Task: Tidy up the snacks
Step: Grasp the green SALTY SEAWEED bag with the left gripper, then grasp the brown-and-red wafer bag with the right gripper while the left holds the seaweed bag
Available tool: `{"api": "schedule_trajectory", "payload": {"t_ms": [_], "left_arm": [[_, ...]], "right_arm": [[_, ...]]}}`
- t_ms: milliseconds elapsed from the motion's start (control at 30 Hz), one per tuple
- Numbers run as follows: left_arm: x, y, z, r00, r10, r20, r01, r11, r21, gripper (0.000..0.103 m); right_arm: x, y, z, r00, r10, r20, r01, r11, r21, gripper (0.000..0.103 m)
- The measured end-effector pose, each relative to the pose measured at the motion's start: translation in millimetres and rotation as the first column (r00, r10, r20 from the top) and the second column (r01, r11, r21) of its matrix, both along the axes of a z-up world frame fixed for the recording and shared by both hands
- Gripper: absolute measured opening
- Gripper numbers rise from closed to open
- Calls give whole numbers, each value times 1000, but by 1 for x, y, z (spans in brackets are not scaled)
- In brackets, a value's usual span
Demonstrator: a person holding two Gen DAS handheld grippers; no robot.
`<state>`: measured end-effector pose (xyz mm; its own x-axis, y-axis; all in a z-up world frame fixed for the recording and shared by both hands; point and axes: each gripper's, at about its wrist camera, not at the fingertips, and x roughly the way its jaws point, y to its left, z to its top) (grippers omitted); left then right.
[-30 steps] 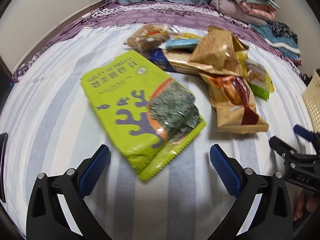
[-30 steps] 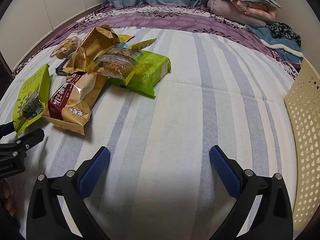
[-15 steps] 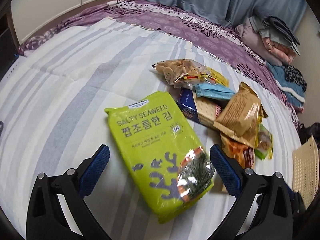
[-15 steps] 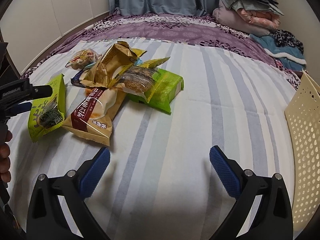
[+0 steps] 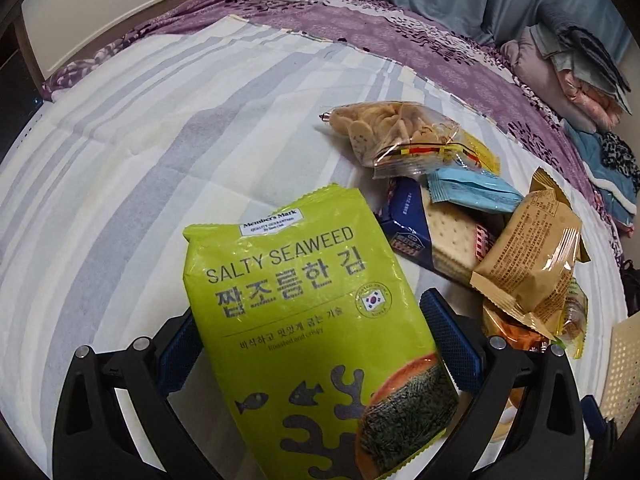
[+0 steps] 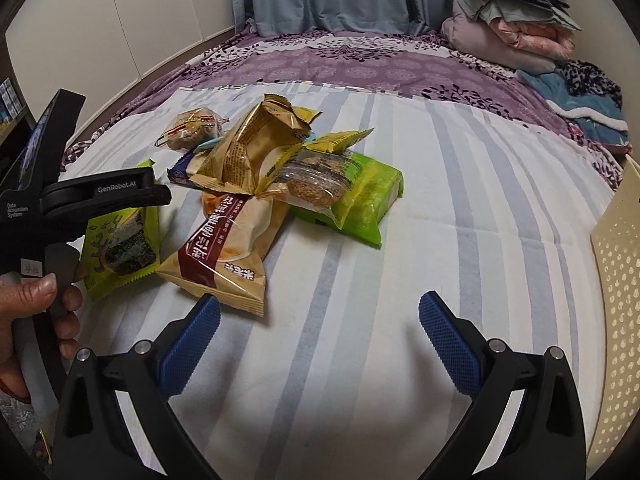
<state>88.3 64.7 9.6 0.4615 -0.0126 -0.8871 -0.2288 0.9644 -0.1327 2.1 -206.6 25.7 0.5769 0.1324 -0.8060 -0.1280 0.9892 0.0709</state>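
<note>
A lime-green salty seaweed bag lies flat on the striped sheet. My left gripper is open, with one blue pad on each side of the bag's middle. The right wrist view shows that gripper low over the seaweed bag, held by a hand. To the right lies the snack pile: a clear cookie bag, a blue cracker pack, a tan bag, a beige-and-maroon bag and a green pack. My right gripper hangs open over bare sheet, holding nothing.
A cream perforated basket stands at the bed's right edge. Folded clothes and blankets are stacked at the far right on the purple bedspread. White cabinet doors line the left side, and blue curtains hang behind.
My left gripper has swung around and come forward over the seaweed bag, so the bag now sits between its open fingers. The right gripper has shifted only slightly.
</note>
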Motion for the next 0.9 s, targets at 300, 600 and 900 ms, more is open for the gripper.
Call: {"api": "schedule_trajectory", "payload": {"t_ms": [300,600,900], "left_arm": [[-6,13,7,998,-29,52,29,1000,11,81],[-19,22,25,991,-50,124,43,997,60,81],[-30,33,38,986,-41,163,31,997,66,81]], "right_arm": [[17,26,4,999,38,-3,-38,998,50,98],[37,55,0,997,70,-13,-69,997,38,98],[53,74,-11,997,74,-36,-73,997,9,98]]}}
